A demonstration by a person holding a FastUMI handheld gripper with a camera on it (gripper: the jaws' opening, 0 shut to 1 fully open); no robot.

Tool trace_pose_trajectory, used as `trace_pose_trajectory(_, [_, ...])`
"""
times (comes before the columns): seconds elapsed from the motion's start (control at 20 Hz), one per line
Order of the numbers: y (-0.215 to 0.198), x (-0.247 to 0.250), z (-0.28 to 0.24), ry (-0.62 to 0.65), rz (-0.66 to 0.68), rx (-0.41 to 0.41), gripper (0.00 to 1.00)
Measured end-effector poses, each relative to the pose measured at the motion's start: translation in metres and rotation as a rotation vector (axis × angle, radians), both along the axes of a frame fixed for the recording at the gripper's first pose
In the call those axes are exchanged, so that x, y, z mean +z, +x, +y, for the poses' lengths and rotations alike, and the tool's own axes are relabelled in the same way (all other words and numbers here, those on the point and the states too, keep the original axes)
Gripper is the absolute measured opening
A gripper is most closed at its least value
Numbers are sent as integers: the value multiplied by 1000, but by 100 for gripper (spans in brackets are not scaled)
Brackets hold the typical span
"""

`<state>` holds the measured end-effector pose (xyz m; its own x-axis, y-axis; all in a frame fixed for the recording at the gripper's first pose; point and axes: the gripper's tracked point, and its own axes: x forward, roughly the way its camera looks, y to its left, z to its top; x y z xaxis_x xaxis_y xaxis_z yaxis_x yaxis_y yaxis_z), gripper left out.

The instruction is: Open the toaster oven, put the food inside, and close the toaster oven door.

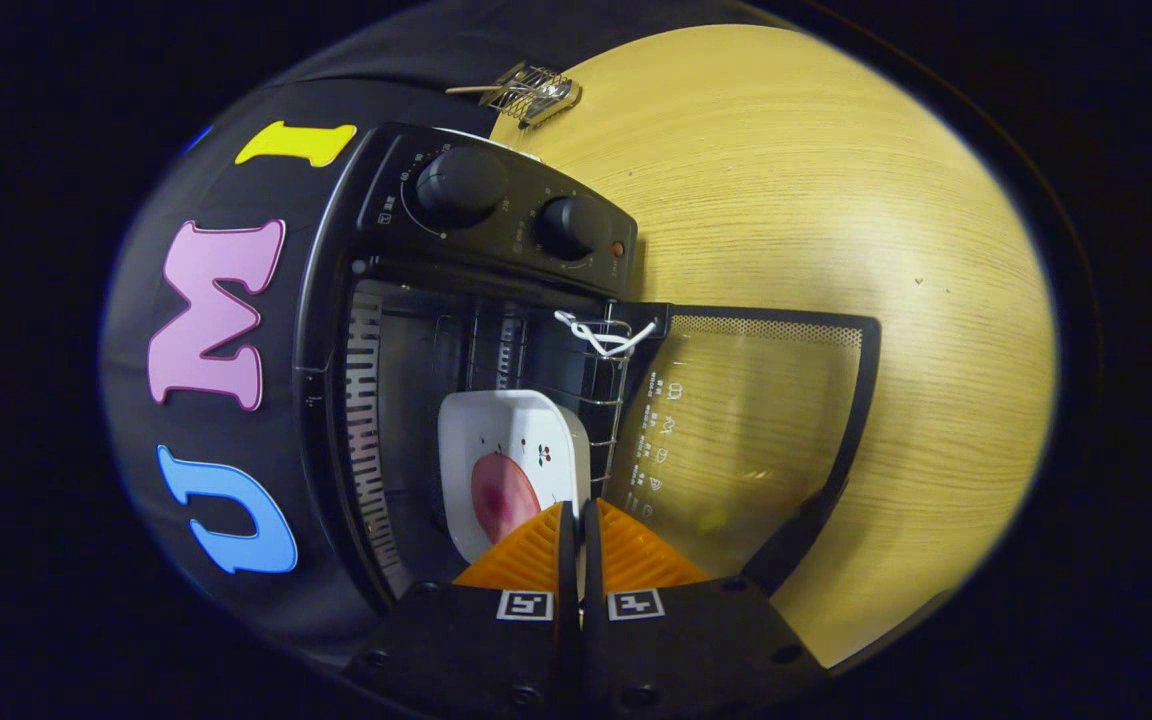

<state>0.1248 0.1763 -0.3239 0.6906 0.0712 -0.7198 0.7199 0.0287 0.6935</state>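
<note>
Half the plate hides behind the closed tool inside the oven.

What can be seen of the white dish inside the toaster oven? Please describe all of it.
The white dish is a shallow, glossy plate with rounded corners, ceramic by its look. Small red and dark marks dot its inner face, and a pinkish-red piece of food lies in it. It sits inside the open toaster oven, on the wire rack, tilted in this view. The tool is closed, its orange fingers pressed together, their tips over the dish's near edge; whether they touch it cannot be told.
</note>
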Motion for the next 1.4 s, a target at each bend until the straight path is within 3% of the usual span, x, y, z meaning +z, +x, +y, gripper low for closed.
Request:
trace_pose_trajectory(0.45, [26,-1,8,34,-32,-87,6])
trace_pose_trajectory(0.65, [35,5,23,140,-83,-87,12])
trace_pose_trajectory(0.85, [34,14,18,142,-116,-66,37])
trace_pose_trajectory(0.95, [35,25,19,164,-155,-50,58])
trace_pose_trajectory(1.0, [32,27,18,164,-161,-40,81])
trace_pose_trajectory(1.1, [24,29,17,160,-152,-13,96])
trace_pose_trajectory(1.25, [6,35,18,151,-158,51,97])
trace_pose_trajectory(1.4, [-18,46,23,108,-180,199,97])
